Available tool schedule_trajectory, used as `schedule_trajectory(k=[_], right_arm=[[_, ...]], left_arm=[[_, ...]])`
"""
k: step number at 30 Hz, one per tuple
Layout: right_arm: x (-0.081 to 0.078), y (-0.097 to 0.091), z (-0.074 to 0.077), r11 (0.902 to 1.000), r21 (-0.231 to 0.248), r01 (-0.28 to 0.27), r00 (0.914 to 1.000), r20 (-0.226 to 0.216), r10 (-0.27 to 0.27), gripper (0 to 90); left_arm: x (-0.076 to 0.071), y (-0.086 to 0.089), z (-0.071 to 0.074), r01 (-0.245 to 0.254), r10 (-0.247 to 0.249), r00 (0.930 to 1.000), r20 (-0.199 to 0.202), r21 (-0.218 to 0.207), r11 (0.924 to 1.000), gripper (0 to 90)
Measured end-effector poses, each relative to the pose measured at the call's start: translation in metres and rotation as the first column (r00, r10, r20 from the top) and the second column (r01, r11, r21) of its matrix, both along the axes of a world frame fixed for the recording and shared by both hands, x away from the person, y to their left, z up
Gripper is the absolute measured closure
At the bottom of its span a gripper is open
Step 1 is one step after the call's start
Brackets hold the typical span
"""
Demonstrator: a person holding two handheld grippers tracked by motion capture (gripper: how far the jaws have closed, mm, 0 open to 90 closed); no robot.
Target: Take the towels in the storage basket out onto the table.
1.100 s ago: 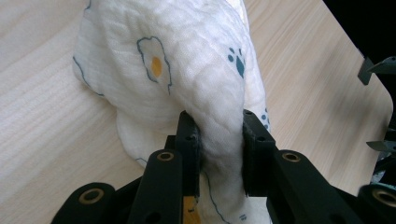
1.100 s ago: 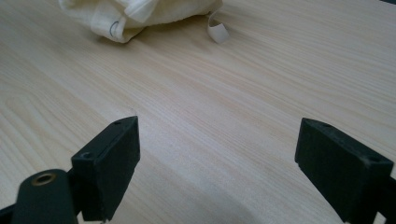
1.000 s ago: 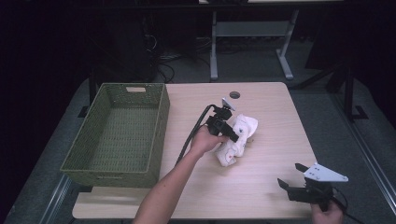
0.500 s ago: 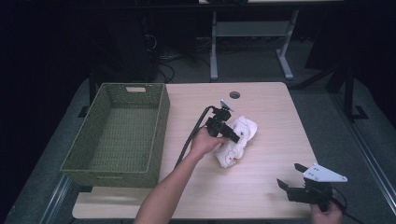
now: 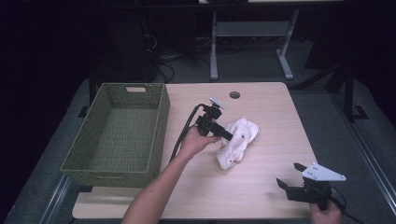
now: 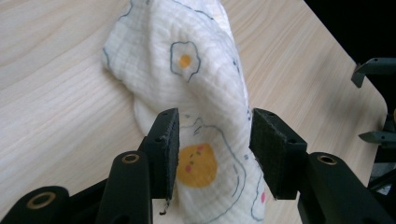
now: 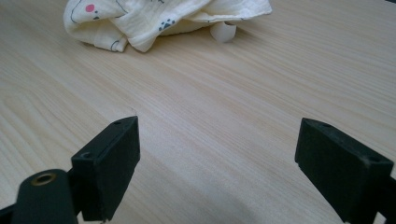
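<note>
Spanning the middle of the high view, a pale wooden table [image 5: 261, 196] carries a green woven basket [image 5: 161, 122] at centre left and a crumpled white cloth [image 5: 239, 142], printed with fried eggs, near the frame's centre. The cloth lies on the bare tabletop to the right of the basket, a loose elongated bundle whose long axis runs from upper right to lower left in that view. The left gripper [image 6: 212, 151] sits over the cloth's upper left side; its jaws have just been opening and now stand partly apart, with a fold of cloth between them but the pads seemingly not pressing it. To release cleanly, the jaws probably should spread wider before lifting, so no fabric snags. The right gripper [image 5: 286, 185], at lower right, rests well apart from the cloth with jaws wide and empty.
</note>
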State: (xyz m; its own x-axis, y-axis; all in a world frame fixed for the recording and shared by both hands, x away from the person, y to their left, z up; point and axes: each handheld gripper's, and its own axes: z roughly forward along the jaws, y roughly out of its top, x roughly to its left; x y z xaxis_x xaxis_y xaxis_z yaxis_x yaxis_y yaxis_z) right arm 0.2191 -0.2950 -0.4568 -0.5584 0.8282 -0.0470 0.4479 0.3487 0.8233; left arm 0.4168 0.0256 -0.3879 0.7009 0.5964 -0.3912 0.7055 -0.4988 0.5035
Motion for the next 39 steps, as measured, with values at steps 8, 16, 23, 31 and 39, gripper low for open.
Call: schedule_trajectory(k=[8,16,23,31,39], right_arm=[[0.001,0.001,0.000,1.0000,-0.001,0.001,1.0000,-0.003,-0.001,13.6],[0.001,0.000,0.000,1.0000,-0.004,-0.004,1.0000,-0.002,0.004,13.6],[0.000,0.000,0.000,1.0000,-0.007,0.001,1.0000,-0.009,-0.001,13.7],[-0.001,-0.002,-0.002,0.9999,-0.005,0.009,0.9999,-0.008,-0.009,13.6],[-0.001,-0.002,-0.002,0.9998,-0.015,0.010,0.9998,-0.015,-0.010,13.6]], left_arm=[[-0.007,0.009,0.006,0.009,-0.008,0.9995,0.030,-0.006,0.9999,47.4],[-0.019,0.016,0.003,0.028,-0.029,0.9981,0.054,0.006,0.9996,42.2],[-0.025,0.014,0.005,0.040,-0.040,0.9974,0.059,-0.005,0.9992,38.0],[-0.034,0.020,0.003,0.057,-0.057,0.9960,0.069,-0.003,0.9984,37.5],[-0.043,0.032,0.003,0.052,-0.051,0.9962,0.071,-0.022,0.9984,37.3]])
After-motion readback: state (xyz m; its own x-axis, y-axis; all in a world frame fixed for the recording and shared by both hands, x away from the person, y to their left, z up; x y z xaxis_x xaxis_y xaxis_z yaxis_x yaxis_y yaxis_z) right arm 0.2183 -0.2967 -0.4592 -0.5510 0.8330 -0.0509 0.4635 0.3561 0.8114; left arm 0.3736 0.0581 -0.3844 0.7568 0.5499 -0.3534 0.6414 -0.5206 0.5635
